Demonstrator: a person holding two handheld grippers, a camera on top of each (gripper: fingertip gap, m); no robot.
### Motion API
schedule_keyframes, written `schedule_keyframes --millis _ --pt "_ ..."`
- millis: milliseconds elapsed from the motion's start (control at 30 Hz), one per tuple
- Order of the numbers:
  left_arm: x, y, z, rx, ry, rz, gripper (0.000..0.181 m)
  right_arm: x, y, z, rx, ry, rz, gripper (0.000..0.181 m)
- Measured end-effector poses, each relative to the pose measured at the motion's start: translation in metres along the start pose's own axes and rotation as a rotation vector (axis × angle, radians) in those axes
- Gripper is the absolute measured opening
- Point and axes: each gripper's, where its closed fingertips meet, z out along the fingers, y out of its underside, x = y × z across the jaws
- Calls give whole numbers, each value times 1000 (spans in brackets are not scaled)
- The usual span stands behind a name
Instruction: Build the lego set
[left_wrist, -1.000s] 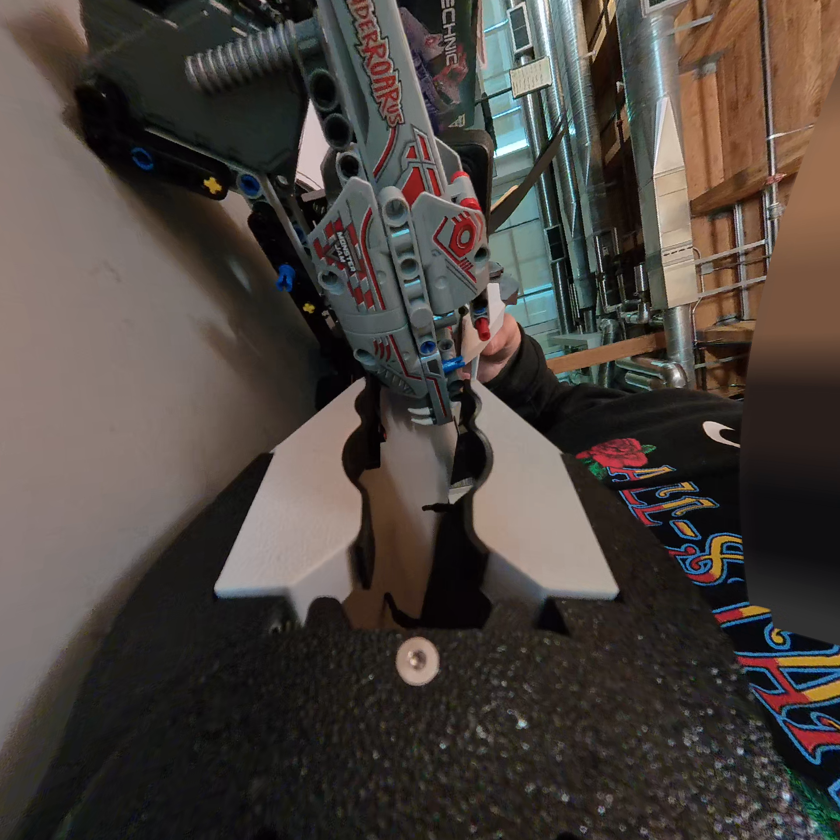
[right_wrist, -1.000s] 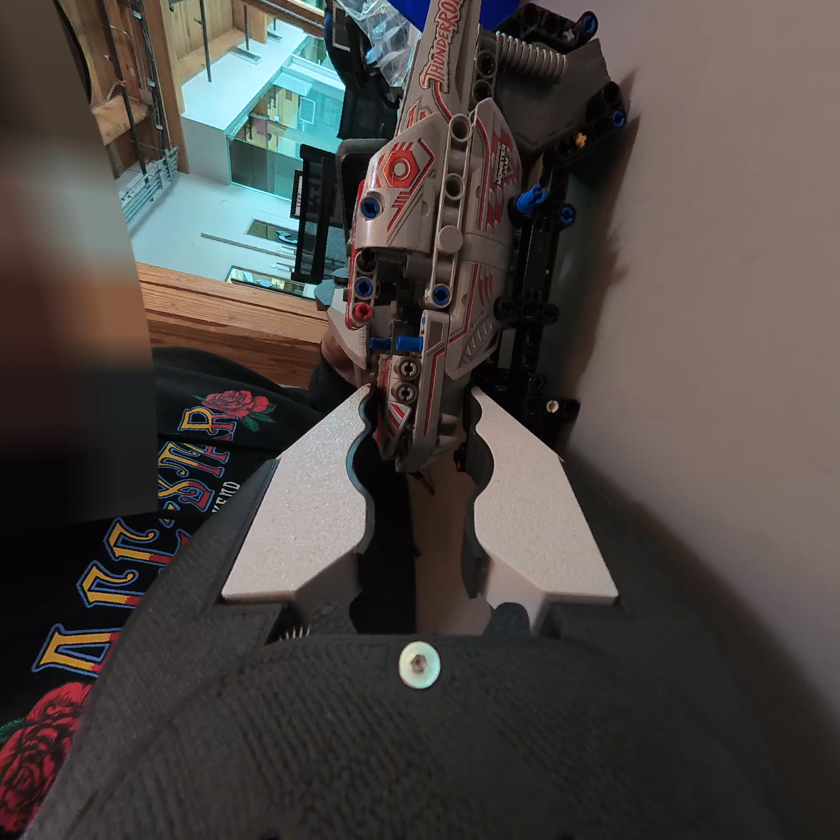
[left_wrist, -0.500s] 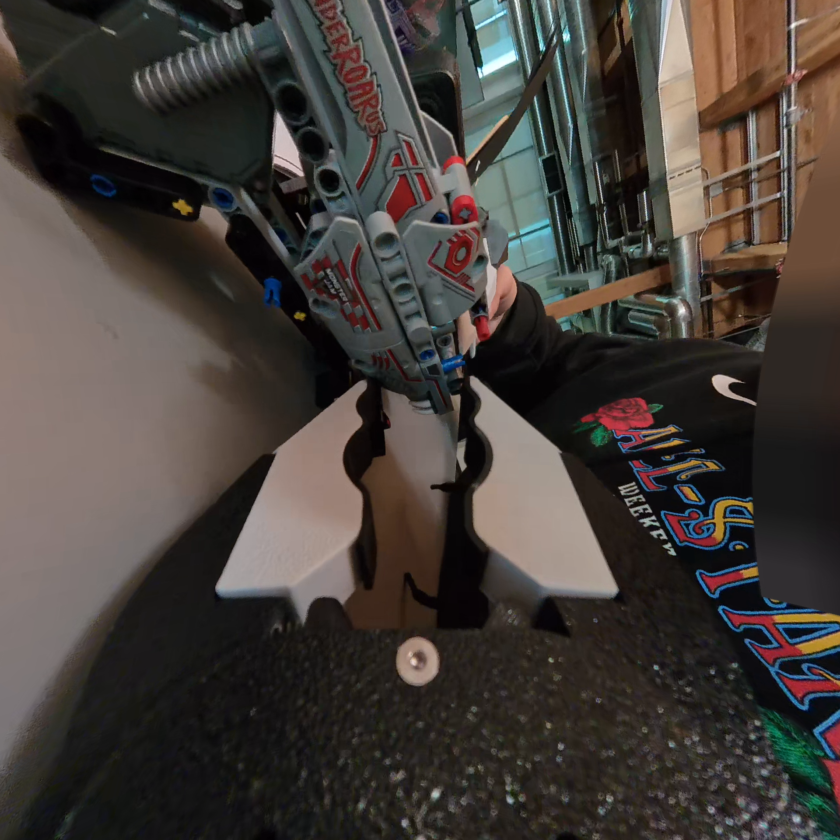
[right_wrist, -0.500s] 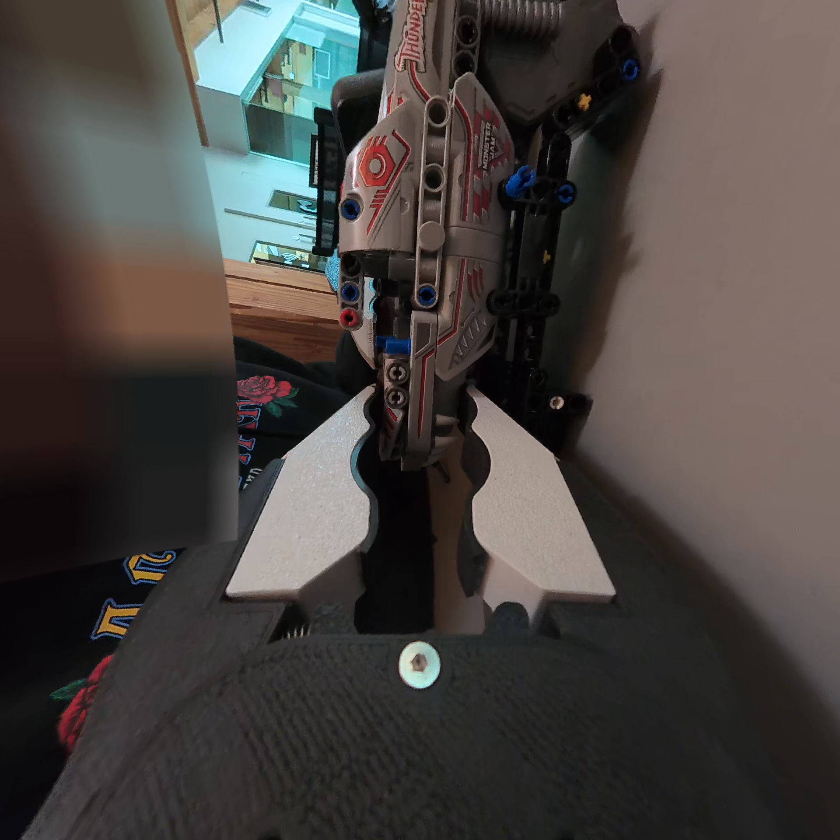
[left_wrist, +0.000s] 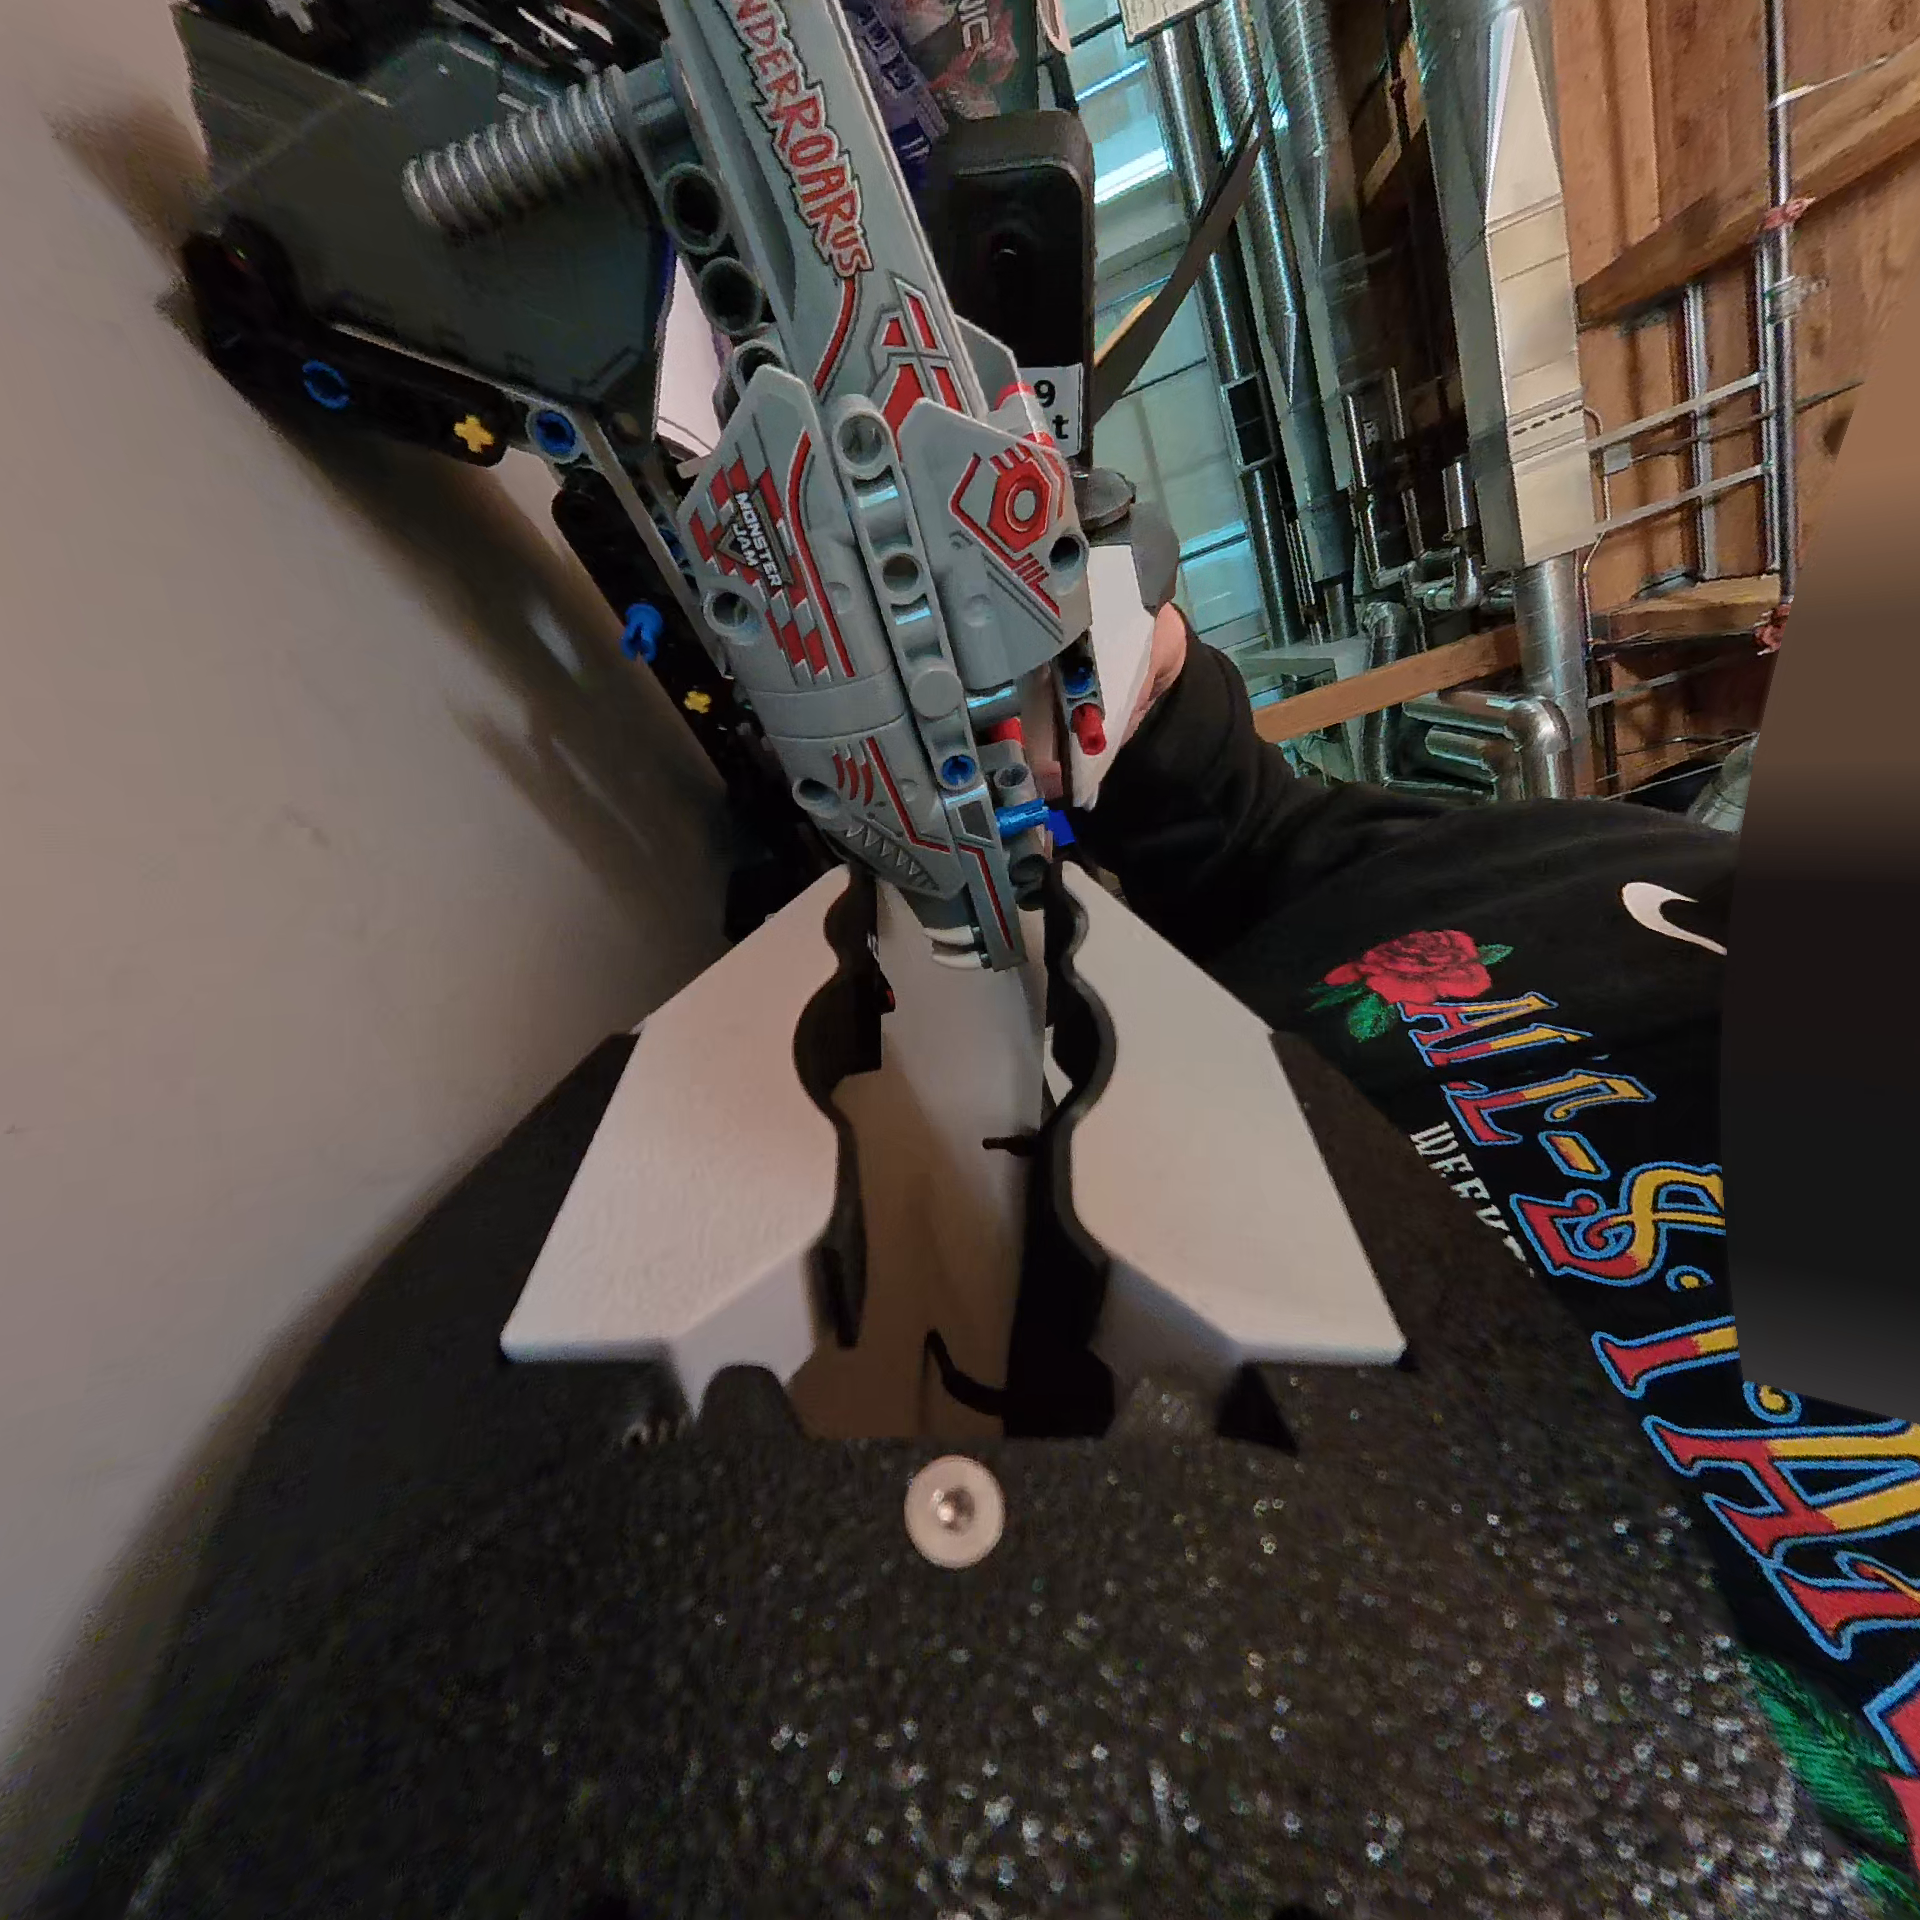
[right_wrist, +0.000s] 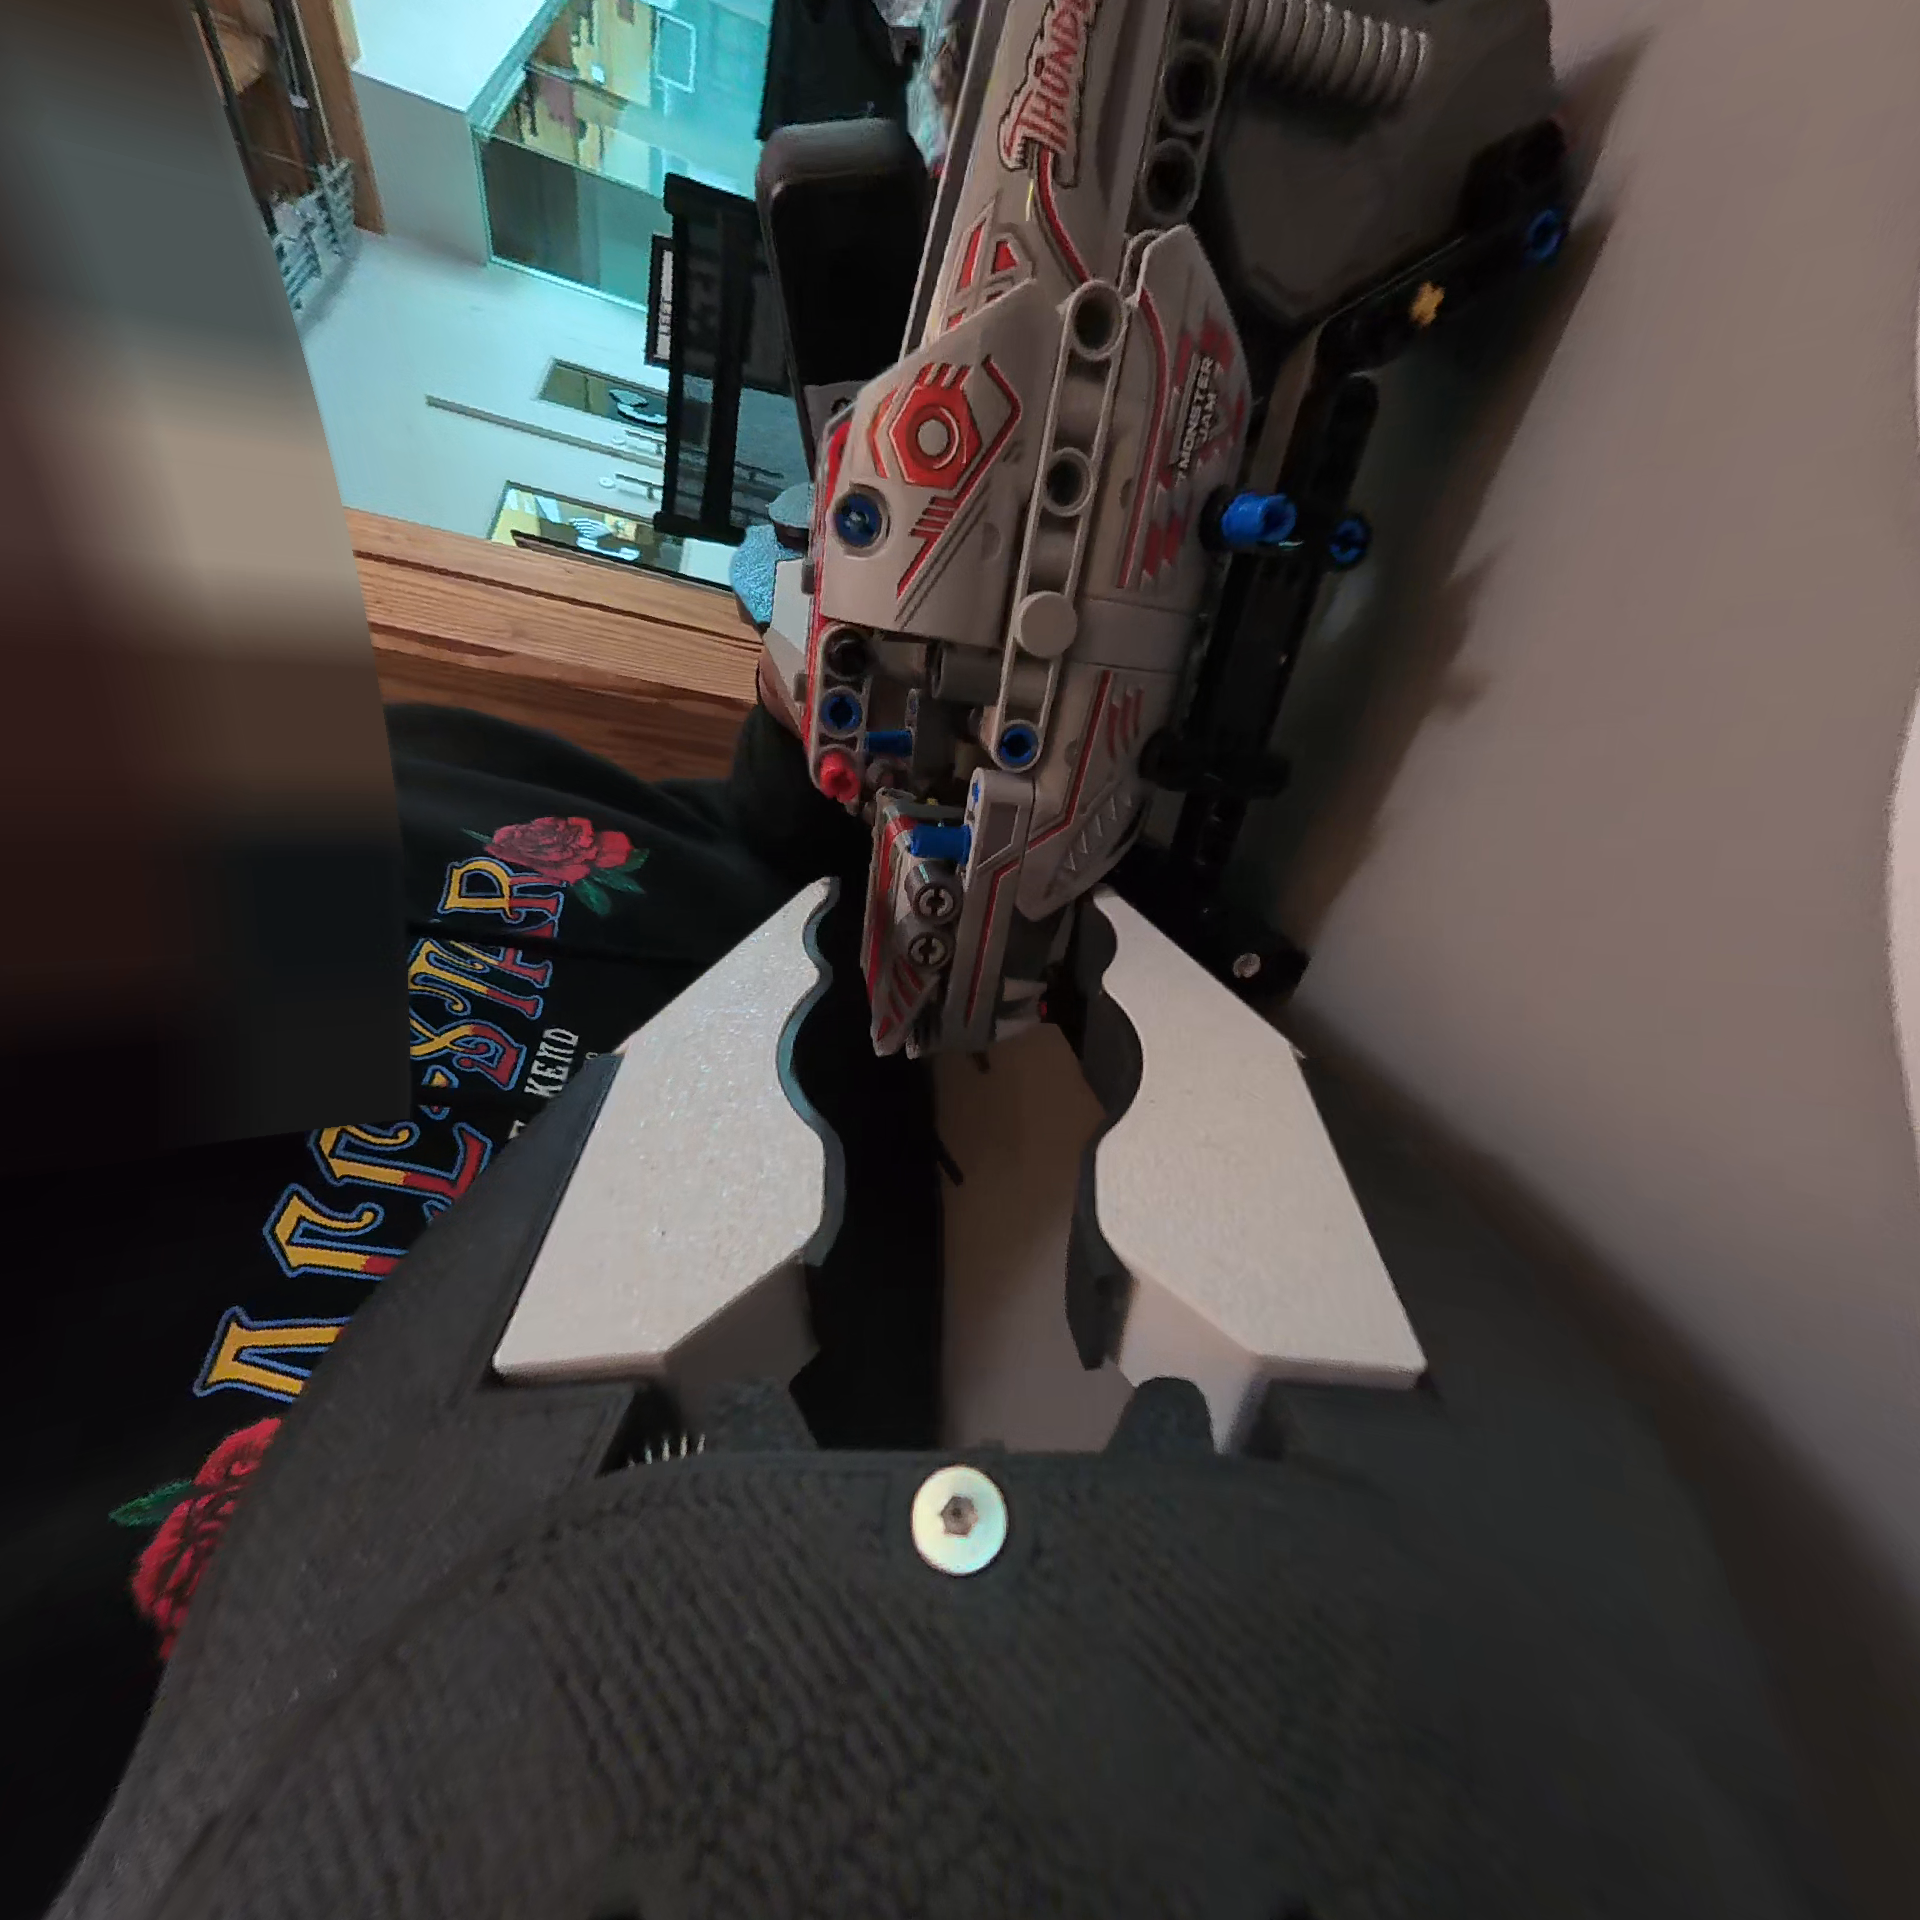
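Note:
A grey Lego truck body (left_wrist: 883, 582) with red stickers stands on edge against the beige table (left_wrist: 260, 831). Its toothed nose sits between the white fingers of my left gripper (left_wrist: 956, 894), which is shut on it. A blue pin (left_wrist: 1023, 821) and a red pin (left_wrist: 1086, 732) stick out near the nose. In the right wrist view the other side of the body (right_wrist: 1039, 468) shows, tilted. My right gripper (right_wrist: 961, 904) is shut on the nose end, by a small grey and red panel (right_wrist: 925, 935) with a blue pin (right_wrist: 940, 840).
A dark grey chassis with a silver spring (left_wrist: 499, 177) and black beams (right_wrist: 1247, 665) is attached behind the body, against the table (right_wrist: 1558, 935). The right gripper's white finger (left_wrist: 1117, 623) shows beyond the model. A person's black printed sweatshirt (right_wrist: 520, 935) is close by. Spacing between my two grippers at the tips: around 4 cm.
Both grippers keep their hold on the nose. In the right wrist view the body now leans to the right and the small nose panel sits at an angle. The background has shifted in both views.

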Motion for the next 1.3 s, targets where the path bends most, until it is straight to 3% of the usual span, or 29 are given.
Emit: schedule_keyframes --millis 167,267,400,600,1300 --pt "2 0 -2 -15 -5 10 33 -5 0 -8 6 -13 13 46" --pt "0 -1 -9 -42 -35 67 33 3 -7 -17 46 68 -16 52" --pt "0 -8 -13 -67 -66 121 32 3 -6 -7 39 52 -5 52" --pt "-6 -12 -9 -58 -64 52 30 5 -4 2 45 22 30 39" --pt "-9 -17 -3 -44 -41 107 27 6 -5 9 31 -11 46 33"
